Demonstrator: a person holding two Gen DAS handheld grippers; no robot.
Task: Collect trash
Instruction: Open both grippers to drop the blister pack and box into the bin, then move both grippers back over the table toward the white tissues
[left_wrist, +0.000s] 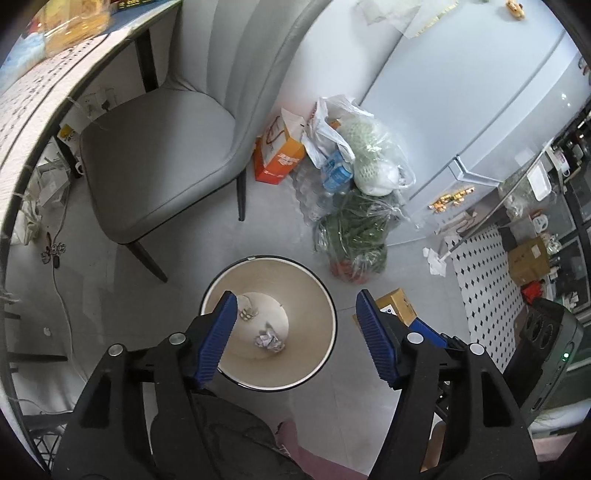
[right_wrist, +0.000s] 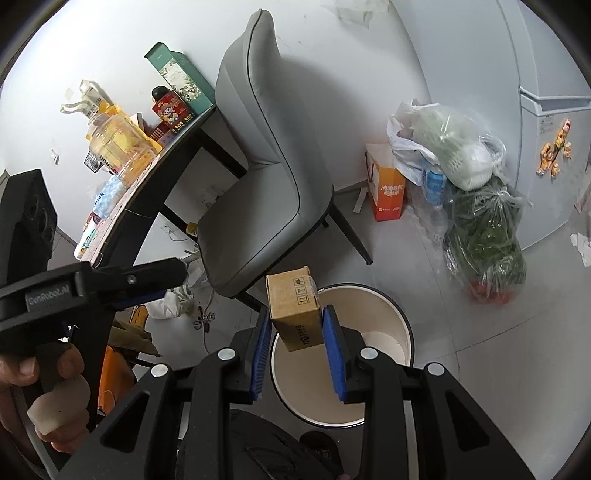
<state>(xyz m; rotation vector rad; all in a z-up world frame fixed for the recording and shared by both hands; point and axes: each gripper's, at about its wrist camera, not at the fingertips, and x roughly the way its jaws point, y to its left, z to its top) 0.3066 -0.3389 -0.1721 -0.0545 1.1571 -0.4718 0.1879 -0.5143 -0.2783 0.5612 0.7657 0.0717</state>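
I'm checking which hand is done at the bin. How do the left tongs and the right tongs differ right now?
The left tongs stand open and empty; the right tongs are shut on a small cardboard box. Crumpled paper lies in the bin beneath the left tongs, while the right tongs' box is not yet dropped. Both have blue pads and hang over the same round bin.

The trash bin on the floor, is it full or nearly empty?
Nearly empty. The trash bin shows bare inner walls down to its bottom, where only a crumpled paper and small scraps lie.
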